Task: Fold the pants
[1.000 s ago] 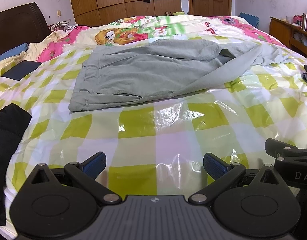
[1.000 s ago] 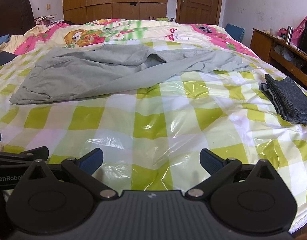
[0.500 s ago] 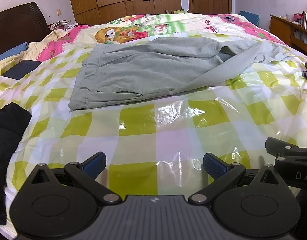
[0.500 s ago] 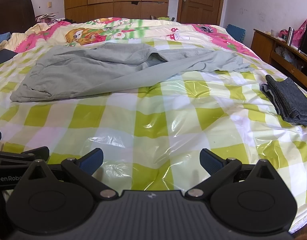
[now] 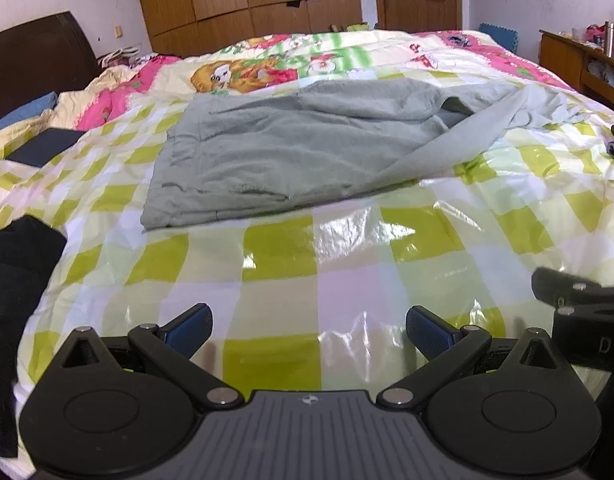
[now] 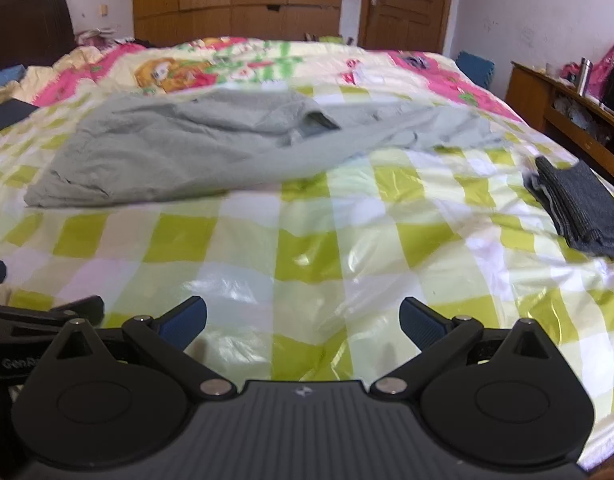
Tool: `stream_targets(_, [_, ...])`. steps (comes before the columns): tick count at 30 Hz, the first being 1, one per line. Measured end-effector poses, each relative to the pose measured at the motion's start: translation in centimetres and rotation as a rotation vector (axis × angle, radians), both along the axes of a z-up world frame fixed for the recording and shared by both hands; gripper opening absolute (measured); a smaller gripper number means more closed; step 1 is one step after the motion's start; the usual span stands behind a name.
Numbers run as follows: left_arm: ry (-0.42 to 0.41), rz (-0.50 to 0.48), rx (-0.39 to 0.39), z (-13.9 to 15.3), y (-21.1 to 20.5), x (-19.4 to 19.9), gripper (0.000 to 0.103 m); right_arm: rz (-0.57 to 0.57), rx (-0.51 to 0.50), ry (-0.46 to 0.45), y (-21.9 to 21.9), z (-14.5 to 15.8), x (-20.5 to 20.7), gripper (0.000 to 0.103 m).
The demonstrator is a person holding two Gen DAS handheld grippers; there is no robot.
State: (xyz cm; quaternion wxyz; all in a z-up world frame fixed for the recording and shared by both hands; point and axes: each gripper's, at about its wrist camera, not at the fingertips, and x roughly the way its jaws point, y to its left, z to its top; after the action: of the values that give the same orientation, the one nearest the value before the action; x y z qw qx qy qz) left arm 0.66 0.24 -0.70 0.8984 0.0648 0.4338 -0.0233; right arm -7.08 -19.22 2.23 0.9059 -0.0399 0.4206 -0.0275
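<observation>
While the pants lie rumpled far across the bed, both tongs hover near. Left tongs and right tongs are released, empty.

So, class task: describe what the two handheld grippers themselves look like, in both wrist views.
Both match: the left gripper and right gripper have a ribbed dark grey body, two round black discs, black linkage arms with silver pins, and blue ridged fingertips. White lettering marks each gripper's side. No cables or sleeves show.
</observation>
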Motion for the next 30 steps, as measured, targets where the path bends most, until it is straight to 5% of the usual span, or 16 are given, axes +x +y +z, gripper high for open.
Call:
stream_targets(8, [-0.102,-0.012,0.152,1.1,4.0,3.1,0.103,0.161,-0.010,-0.038,2.9,0.8,5.8,0.102])
stream_targets(14, [-0.078,0.045,0.132,-0.6,9.5,7.7,0.103,0.401,-0.007,-0.021,7.7,-0.6,11.2,0.101])
stream_targets(21, [-0.044,-0.063,0.156,-2.9,11.9,11.9,0.100,0.666,-0.042,0.061,12.4,-4.5,15.7,0.099])
stream_targets(28, [0.031,-0.129,0.033,-4.0,14.0,14.4,0.081,0.727,0.001,0.212,13.1,-6.4,18.3,0.066])
stream_targets(30, [0.030,-0.130,0.028,-4.0,14.2,14.1,0.064,0.734,0.003,0.234,13.7,-6.4,18.0,0.052])
